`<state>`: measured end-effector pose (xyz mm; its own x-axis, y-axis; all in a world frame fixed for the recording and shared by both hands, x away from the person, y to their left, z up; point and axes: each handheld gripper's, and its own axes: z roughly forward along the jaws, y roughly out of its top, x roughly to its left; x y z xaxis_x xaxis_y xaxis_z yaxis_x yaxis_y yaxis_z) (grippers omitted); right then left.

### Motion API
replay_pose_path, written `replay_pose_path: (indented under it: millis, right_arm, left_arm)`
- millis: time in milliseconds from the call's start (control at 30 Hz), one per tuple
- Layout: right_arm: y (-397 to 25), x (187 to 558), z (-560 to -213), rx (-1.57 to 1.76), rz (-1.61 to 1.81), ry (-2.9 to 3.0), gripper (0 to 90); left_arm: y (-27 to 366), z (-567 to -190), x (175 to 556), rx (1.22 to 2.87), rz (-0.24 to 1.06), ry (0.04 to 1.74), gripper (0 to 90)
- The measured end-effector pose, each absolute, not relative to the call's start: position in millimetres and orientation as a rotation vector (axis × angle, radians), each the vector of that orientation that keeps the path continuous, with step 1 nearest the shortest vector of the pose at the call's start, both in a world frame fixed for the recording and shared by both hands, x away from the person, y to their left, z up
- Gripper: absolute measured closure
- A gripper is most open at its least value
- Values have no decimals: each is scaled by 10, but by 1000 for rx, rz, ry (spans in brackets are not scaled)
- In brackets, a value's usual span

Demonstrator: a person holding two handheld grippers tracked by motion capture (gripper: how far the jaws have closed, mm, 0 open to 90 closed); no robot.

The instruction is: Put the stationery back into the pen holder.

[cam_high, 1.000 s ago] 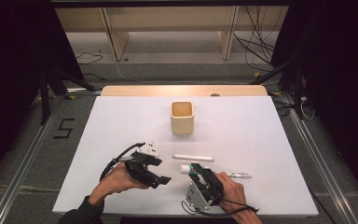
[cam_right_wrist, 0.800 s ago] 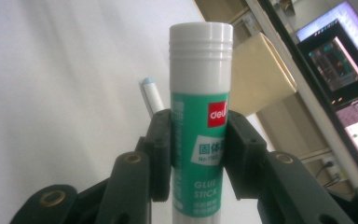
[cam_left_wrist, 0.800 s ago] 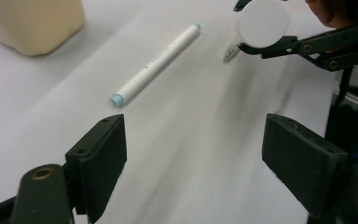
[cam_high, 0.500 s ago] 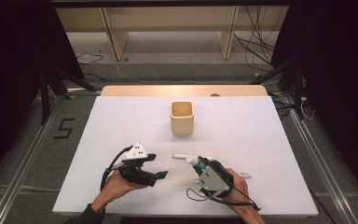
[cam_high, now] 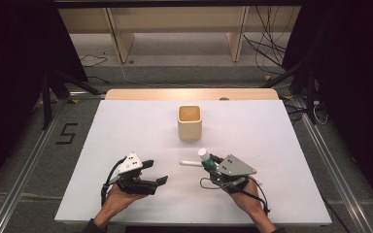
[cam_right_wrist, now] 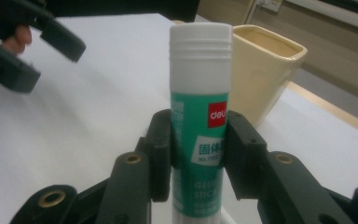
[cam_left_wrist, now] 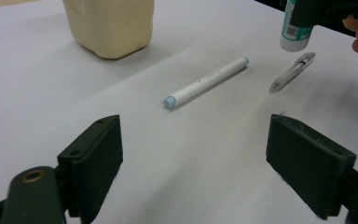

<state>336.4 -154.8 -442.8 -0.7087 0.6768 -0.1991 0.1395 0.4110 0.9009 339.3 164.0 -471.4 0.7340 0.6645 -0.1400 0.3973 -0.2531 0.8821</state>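
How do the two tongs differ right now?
The right tongs are shut on a green-and-white glue stick, lifted off the table; the left tongs stand wide open, holding nothing. The left tongs face a white marker; the right face the cream cup. Both are black and hand-held.

white table [cam_high: 126, 131] with a wooden far edge, grey floor [cam_high: 175, 58], black curtains [cam_high: 14, 73] both sides, cables [cam_high: 267, 43], a taped 5 [cam_high: 66, 133]

A green-and-white plastic glue stick [cam_right_wrist: 199, 121] with white cap is held upright, clamped between the right gripper [cam_right_wrist: 198, 154] jaws.
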Motion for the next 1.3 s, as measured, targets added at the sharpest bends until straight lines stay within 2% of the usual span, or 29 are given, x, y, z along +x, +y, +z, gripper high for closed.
replay_pose_path:
  millis: [500,1300]
  right_arm:
    - [-1561,3729,-4235,917,1526,2096,657]
    - [-1414,4279,-3915,1022,1586,2047,657]
  left_arm:
    - [1671,-4754,3314,1857,330,832,172]
    - [1654,-4771,3288,1841,337,831,162]
